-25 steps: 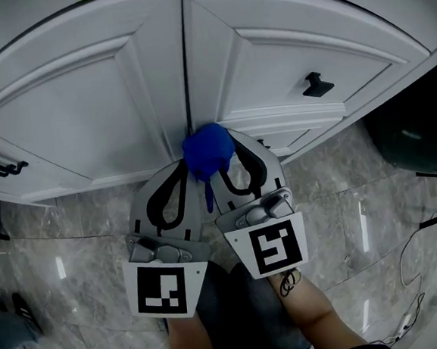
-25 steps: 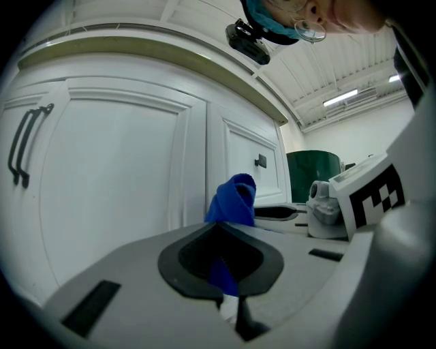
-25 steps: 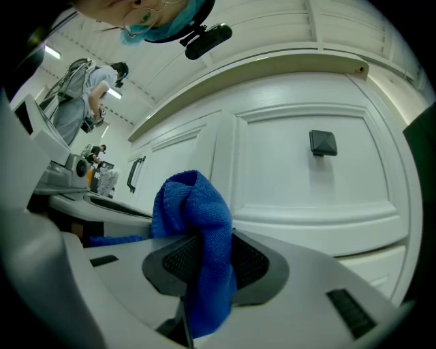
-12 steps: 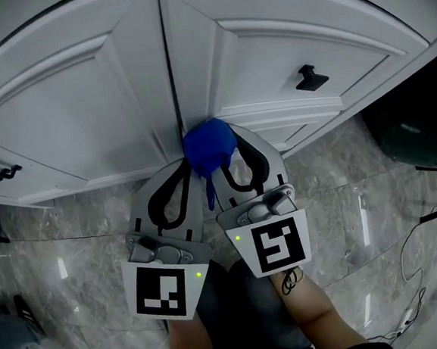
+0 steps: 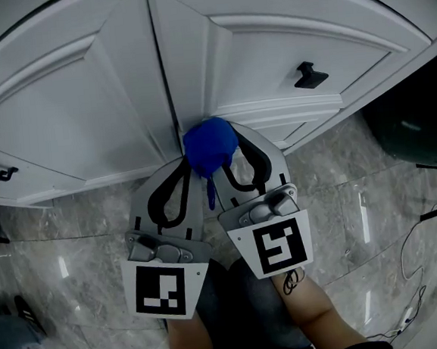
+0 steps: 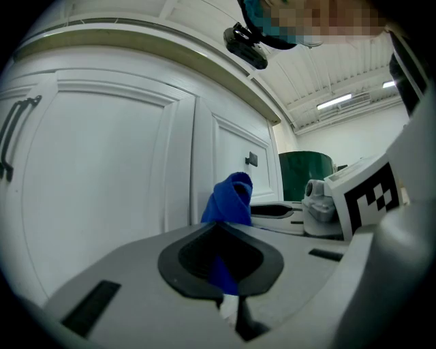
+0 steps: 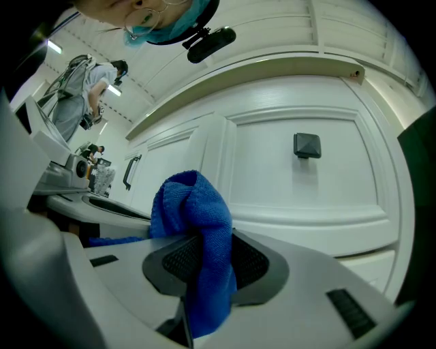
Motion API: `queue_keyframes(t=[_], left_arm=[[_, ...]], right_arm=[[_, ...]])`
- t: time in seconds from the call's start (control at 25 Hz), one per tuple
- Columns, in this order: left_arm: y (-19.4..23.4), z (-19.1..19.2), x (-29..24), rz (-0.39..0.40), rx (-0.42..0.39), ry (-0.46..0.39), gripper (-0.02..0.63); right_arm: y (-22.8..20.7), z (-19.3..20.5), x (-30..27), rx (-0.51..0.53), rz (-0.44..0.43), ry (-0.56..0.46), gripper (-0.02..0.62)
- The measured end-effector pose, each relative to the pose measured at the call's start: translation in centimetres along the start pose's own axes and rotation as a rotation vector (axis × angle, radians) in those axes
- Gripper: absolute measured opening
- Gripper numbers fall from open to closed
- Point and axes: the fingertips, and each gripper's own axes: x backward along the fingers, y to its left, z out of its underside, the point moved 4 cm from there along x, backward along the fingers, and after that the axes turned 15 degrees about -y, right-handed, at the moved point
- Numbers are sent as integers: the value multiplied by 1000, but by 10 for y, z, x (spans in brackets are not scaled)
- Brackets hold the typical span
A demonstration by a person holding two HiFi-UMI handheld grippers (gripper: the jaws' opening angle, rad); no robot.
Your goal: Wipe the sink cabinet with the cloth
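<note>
Left gripper (image 6: pixel 221 238) and right gripper (image 7: pixel 204 255) are both clamped on one blue cloth (image 5: pixel 210 146), held at the white sink cabinet (image 5: pixel 172 75). Two doors (image 5: pixel 67 99) show, with one black knob (image 5: pixel 310 74).

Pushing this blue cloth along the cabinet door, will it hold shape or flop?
Probably floppy: the blue cloth bunches into a soft wad with a tail drooping below. Likely light, being thin fabric; its looped weave should drag, not slip, on the smooth cabinet door.
</note>
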Motion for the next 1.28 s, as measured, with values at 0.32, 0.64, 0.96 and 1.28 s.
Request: queue_keyframes(t=[0.32, 0.64, 0.96, 1.28], left_arm=[[-4, 3, -4, 19, -3, 6, 0], [-7, 6, -7, 25, 3, 10, 0], [-7, 7, -8, 26, 9, 10, 0], [-8, 7, -8, 29, 11, 10, 0]], right_arm=[[-6, 1, 4, 26, 19, 6, 115], [-12, 1, 6, 27, 32, 5, 115], [-17, 1, 9, 28, 44, 4, 115], [-23, 2, 12, 28, 60, 8, 115]])
